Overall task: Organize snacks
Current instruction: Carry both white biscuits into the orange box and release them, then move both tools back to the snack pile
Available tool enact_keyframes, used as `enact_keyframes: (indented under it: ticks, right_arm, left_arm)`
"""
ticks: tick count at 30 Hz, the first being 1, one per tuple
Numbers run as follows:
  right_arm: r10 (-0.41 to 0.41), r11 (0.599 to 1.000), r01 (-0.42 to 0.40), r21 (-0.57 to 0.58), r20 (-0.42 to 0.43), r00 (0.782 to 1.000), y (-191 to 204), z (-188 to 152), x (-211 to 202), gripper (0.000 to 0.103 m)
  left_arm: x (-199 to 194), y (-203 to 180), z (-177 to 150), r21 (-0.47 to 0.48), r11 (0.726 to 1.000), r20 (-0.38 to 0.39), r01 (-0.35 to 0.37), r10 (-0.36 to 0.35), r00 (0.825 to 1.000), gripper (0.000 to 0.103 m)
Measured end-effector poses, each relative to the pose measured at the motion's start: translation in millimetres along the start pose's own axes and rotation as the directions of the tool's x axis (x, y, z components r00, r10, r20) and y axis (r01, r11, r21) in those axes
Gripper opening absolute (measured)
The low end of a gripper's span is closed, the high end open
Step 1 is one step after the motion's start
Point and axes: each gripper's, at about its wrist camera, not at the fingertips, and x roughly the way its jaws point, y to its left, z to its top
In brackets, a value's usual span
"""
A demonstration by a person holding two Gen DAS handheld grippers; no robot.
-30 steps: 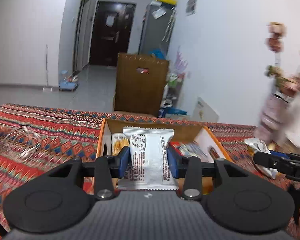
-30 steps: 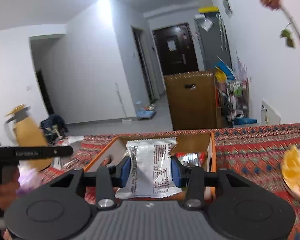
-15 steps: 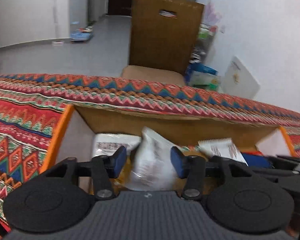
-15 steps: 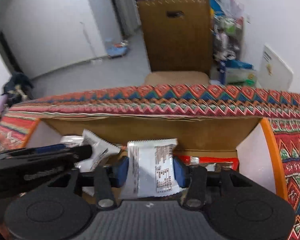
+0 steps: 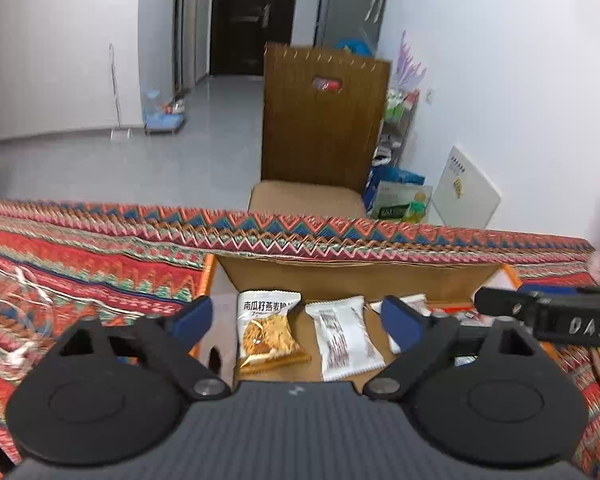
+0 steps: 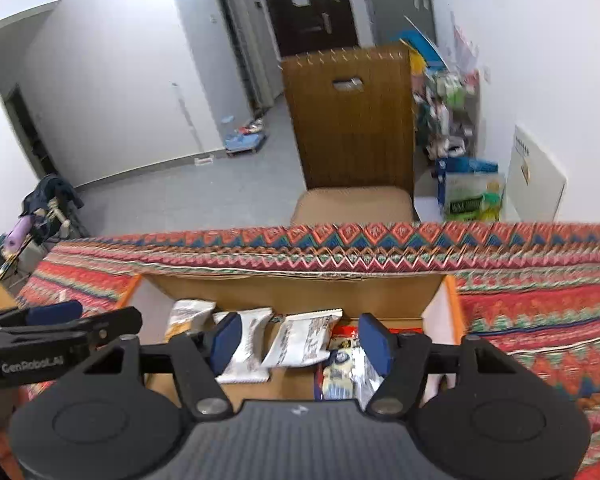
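Tools, left tool [image 5: 296,318] and right tool [image 6: 300,340], are both hanging wide apart, gripping nothing, above the box [image 5: 356,272]; I am seeing packets [image 5: 346,338] lying right below.

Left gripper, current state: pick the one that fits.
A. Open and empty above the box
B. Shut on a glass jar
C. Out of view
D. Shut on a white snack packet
A: the left gripper has its blue pads spread wide with nothing between them, while the white packet and the pumpkin-crisp packet lie on the floor of the cardboard box below.
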Motion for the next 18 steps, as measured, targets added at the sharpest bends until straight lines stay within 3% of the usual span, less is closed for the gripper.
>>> enact_keyframes:
  ticks: [1, 3, 9, 14, 18]
  right_arm:
    - [0.002, 1.0, -0.002, -0.022, 0.007, 1.0, 2.8, -1.2, -15.7, 0.078]
    - [-0.012, 0.998, 0.014, -0.063, 0.036, 0.999, 9.4, -5.9, -52.4, 0.085]
    - [-0.019, 0.992, 0.032, -0.122, 0.108, 0.994, 20.4, -27.3, -156.2, 0.09]
    - [0.012, 0.989, 0.014, -0.15, 0.174, 0.985, 22.1, -64.7, -241.1, 0.096]
    - [0.057, 0.985, -0.019, -0.171, 0.222, 0.973, 22.1, -104.0, -298.9, 0.103]
  left_arm:
    - [-18.0, -1.6, -2.4, 0.019, 1.0, 0.013, 0.003, -0.004, 1.0, 0.096]
    - [-47.4, -5.4, -3.0, 0.049, 0.999, 0.037, 0.001, -0.002, 0.999, 0.097]
    - [-155.9, -11.6, -24.2, 0.102, 0.995, 0.136, 0.012, -0.025, 0.99, 0.103]
    - [-242.1, -10.0, -68.7, 0.149, 0.988, 0.216, 0.038, -0.07, 0.974, 0.103]
    - [-298.2, -10.9, -117.7, 0.154, 0.987, 0.31, -0.038, -0.012, 0.951, 0.103]
